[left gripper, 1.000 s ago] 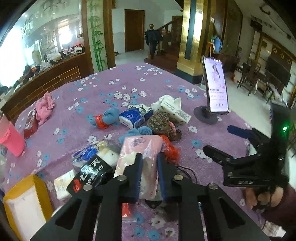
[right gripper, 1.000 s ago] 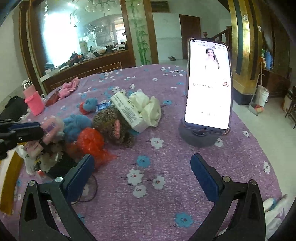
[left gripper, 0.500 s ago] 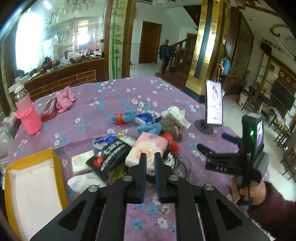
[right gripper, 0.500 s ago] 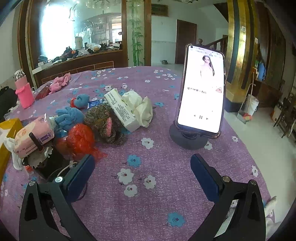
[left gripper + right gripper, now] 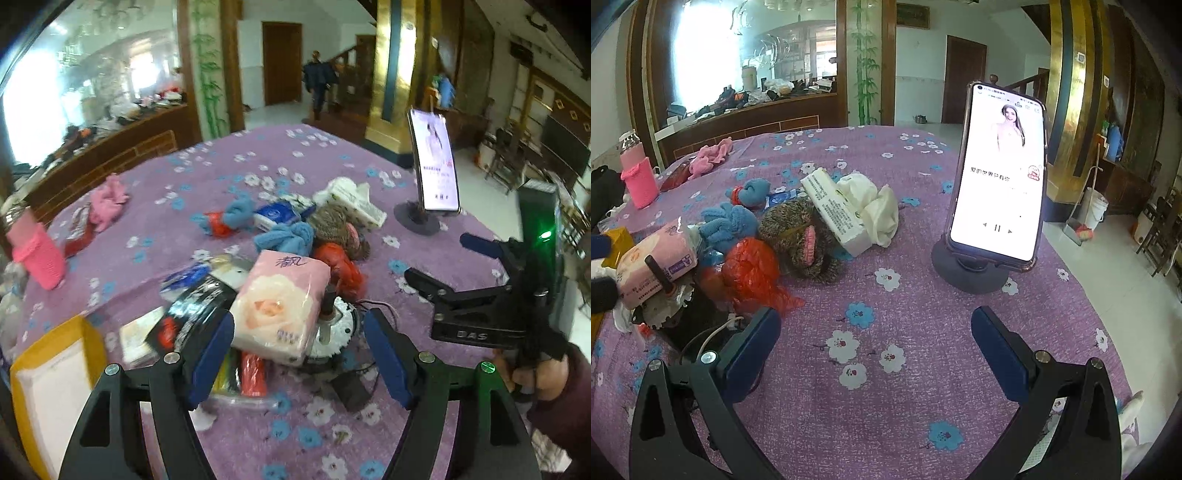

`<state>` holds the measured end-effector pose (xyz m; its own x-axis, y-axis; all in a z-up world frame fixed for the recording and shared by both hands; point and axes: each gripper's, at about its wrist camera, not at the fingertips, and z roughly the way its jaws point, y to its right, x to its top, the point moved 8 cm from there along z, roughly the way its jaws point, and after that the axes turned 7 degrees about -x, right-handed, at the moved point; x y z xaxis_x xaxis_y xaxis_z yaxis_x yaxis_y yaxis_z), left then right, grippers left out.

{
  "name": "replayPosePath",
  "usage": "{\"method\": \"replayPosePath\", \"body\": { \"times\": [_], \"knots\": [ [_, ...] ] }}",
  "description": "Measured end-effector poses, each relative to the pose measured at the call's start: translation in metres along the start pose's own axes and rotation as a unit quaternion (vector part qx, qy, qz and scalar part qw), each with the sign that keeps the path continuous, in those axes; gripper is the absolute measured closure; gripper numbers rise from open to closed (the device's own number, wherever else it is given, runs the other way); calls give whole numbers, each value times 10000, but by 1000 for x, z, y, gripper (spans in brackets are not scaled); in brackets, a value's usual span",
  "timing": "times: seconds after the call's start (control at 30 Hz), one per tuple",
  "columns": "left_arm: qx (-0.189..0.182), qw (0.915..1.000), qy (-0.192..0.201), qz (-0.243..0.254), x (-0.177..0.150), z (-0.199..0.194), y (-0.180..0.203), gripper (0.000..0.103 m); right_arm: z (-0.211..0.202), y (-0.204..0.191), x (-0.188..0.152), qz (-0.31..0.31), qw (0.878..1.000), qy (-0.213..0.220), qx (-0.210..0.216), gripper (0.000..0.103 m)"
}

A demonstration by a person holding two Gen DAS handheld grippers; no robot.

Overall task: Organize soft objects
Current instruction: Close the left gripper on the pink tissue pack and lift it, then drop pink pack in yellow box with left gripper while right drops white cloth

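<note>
A pink tissue pack lies on top of a pile of soft things on the purple flowered tablecloth. My left gripper sits right in front of it. Its jaws are opening, and the pack's near end is between the blue pads without being pressed. Behind the pack lie a blue knit cloth, a red plastic bag, a brown knit hat and a white tissue pack. My right gripper hovers open over bare cloth, right of the pile, holding nothing; its fingers also show in the left wrist view.
A phone on a round stand stands at the right. A yellow-rimmed box sits at the near left, a black packet beside the pink pack. A pink cloth and a pink-sleeved bottle are far left. A toothed white disc with wires lies under the pile.
My left gripper was shut, pulled back from the pile, then came forward again and spread its jaws around the pink tissue pack's near end. The right gripper stayed put.
</note>
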<state>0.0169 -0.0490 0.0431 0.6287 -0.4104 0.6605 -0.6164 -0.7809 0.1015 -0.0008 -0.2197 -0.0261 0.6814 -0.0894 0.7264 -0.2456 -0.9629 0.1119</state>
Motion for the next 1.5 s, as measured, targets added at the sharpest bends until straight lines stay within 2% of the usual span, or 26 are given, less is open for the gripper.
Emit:
{"method": "replayPosePath", "body": {
  "times": [0.13,0.23,0.27,0.3,0.33,0.57,0.77,0.97,1.2,1.3,1.37,1.5],
  "knots": [
    [-99,9995,-288,121,0,26,-18,32,2,1,-1,46,10000,-53,30,0],
    [-248,9988,-431,-4,-1,32,-27,55,4,0,-2,47,9999,-96,45,0],
    [-172,9989,-432,-70,1,31,-33,67,5,0,-2,43,9999,-108,46,0],
    [-179,9988,-419,-155,2,28,-37,73,6,0,-2,41,9999,-119,42,0],
    [-183,9988,-376,-259,3,26,-41,75,6,0,-2,43,9999,-127,39,0],
    [705,9969,-26,-338,0,0,-50,77,9,2,-3,73,9998,-188,8,0],
    [1175,9921,137,-420,-4,-22,-42,77,9,2,-4,51,9998,-189,-46,0],
    [1239,9906,356,-469,-26,-54,-18,77,9,6,-5,121,9996,-211,-137,0],
    [1223,9883,620,-664,-55,-96,-24,77,-7,11,7,70,9994,-92,-336,0],
    [1202,9864,749,-835,-65,-112,-36,77,-37,3,27,215,9997,65,88,0],
    [1148,9839,886,-1046,-72,-125,-48,77,-59,-17,43,201,9978,107,618,0],
    [1135,9740,1121,-1607,-95,-151,-81,76,-77,-80,57,9,9812,-282,1910,0]
  ]
}}
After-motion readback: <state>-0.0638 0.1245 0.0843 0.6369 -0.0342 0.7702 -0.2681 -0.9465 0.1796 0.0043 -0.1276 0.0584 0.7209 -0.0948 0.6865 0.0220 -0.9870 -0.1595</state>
